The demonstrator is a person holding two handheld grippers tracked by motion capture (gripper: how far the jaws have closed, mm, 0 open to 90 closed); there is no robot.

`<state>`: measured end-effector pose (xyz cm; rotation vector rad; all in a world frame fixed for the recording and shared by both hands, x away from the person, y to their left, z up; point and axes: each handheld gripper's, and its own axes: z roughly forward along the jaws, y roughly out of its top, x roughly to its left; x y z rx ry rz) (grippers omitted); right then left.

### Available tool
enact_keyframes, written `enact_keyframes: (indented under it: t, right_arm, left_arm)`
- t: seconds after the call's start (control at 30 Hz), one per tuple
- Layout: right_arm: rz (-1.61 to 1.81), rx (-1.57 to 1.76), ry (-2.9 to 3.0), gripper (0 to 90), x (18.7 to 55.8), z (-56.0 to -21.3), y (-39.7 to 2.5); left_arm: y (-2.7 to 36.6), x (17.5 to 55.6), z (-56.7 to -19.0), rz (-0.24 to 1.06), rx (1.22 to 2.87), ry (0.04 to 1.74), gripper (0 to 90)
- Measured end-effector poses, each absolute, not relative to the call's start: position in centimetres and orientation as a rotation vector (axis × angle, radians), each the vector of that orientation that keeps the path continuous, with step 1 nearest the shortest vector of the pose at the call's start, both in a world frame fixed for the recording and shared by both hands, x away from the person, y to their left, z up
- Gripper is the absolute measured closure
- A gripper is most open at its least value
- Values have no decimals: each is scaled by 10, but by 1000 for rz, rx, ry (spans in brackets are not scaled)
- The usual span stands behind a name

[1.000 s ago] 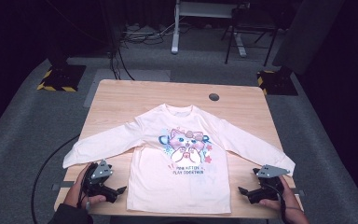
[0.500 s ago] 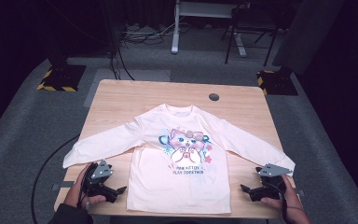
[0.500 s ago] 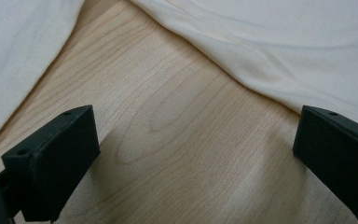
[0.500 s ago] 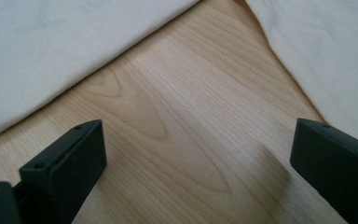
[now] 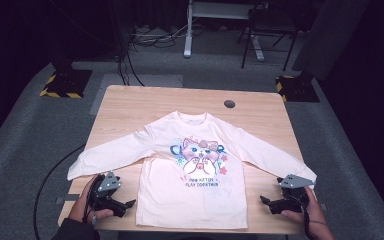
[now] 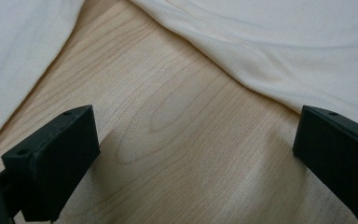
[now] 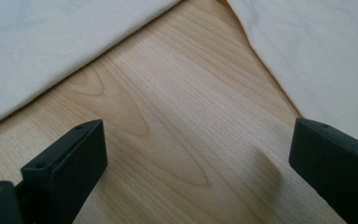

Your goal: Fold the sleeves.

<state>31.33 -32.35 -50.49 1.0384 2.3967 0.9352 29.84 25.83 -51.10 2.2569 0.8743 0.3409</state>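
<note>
I've got the long-sleeved shirt [image 5: 195, 170] spread flat and face up in the middle of the tabletop [image 5: 130, 110], collar toward twelve o'clock, hem toward six, both sleeves fanned out down toward eight and four. Its long axis for me runs cuff to cuff, straight across.

My left gripper [image 5: 111, 196] sits at about seven o'clock, in the bare wedge of wood between the left sleeve and the body panel. Jaws wide apart, nothing between them. In the left gripper view the body hem edge [image 6: 261, 60] lies ahead and to the right of the jaws, the sleeve [image 6: 18, 56] off to the left, both clear of the pads.

My right gripper [image 5: 282, 199] mirrors it at five o'clock, jaws likewise spread and empty. In the right gripper view I see fabric [image 7: 51, 46] ahead-left and more fabric [image 7: 317, 60] ahead-right, plain wood under the jaws.

Each hand is nearest its own sleeve and hem corner, so I'd judge a fold starts from there.

The cloth looks like soft pale-pink knit, thin, lying in shallow ripples; a cartoon cat print [image 5: 198, 155] on the chest. The tabletop is light wood grain, smooth, with a small dark grommet [image 5: 229, 104] near the far edge.
</note>
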Motion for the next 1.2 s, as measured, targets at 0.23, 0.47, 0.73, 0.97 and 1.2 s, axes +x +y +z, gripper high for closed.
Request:
enact_keyframes:
  t: [0.23,0.47,0.73,0.97,1.2]
  right_arm:
    - [935,1046,2379,42,314,-503,-327]
    - [926,1048,2371,44,315,-502,-330]
    - [917,1050,2348,45,317,-498,-334]
    - [902,1059,2317,51,320,-494,-342]
    - [890,1079,2289,56,325,-491,-350]
  left_arm:
    - [258,298,-511,342,2257,874,2]
    - [258,298,-511,342,2257,875,2]
    - [258,298,-511,342,2257,874,2]
    - [258,298,-511,342,2257,874,2]
    - [258,298,-511,341,2257,874,2]
